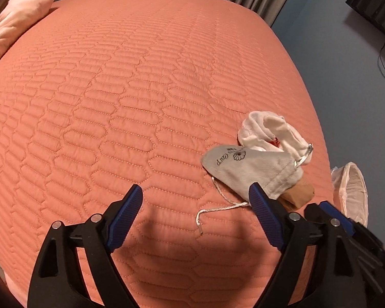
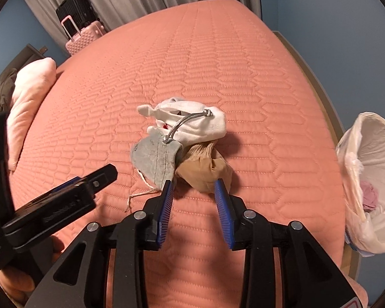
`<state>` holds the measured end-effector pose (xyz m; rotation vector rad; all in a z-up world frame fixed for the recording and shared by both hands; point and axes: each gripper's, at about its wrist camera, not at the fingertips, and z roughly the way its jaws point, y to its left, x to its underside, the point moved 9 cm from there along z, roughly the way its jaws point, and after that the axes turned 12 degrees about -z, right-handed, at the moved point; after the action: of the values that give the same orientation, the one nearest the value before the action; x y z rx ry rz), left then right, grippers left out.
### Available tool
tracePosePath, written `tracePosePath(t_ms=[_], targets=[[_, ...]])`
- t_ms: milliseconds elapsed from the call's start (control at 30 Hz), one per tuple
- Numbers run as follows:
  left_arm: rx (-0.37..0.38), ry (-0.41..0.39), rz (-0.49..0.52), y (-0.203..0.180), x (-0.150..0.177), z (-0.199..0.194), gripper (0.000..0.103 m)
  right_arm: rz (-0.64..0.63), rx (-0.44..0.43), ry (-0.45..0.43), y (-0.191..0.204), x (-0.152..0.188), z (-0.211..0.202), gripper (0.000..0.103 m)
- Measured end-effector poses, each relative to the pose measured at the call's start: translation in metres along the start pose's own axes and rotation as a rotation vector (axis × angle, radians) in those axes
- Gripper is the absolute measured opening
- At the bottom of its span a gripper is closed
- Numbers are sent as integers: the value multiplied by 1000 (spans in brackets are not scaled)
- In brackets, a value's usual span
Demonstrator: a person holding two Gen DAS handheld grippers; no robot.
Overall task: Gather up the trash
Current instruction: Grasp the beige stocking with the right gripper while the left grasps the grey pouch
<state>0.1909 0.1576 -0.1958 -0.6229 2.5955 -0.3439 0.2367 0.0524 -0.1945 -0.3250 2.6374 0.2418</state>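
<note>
A small heap lies on the salmon quilted bed [image 2: 243,77]: a grey drawstring pouch [image 2: 154,159], a crumpled white cloth [image 2: 192,120] and a tan stocking-like bundle [image 2: 205,172]. My right gripper [image 2: 193,183] is open, its blue pads on either side of the tan bundle's near edge without pressing on it. My left gripper [image 1: 195,192] stands wide open over bare quilt just left of the grey pouch [image 1: 249,166]. Only the pouch's loose cord [image 1: 218,209] lies between its fingers. In the right wrist view the left gripper [image 2: 102,177] shows from the side.
A bin lined with a white bag [image 2: 369,179], holding some pinkish trash, stands off the bed's right edge. A pink pillow [image 2: 28,107] lies at the left. Pink and black suitcases [image 2: 82,25] stand by the grey curtain beyond the bed.
</note>
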Motion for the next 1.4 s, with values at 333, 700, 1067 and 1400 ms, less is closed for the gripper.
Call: tracePosePath(t_ms=[333,700,1067,1400], targets=[[128,75,-55,-29,-10,25,85,29,-4,59,-5,1,36,12],[198,173,-36,-48,7,44,16,-3,6,68,-4,16,29,5],[211,81,75,-64,14,-5,0,45,-17,4,-11,26,-18,5],[161,94,48,-65,27,-5,52,86,-13,-80,-27,23,-65,4]])
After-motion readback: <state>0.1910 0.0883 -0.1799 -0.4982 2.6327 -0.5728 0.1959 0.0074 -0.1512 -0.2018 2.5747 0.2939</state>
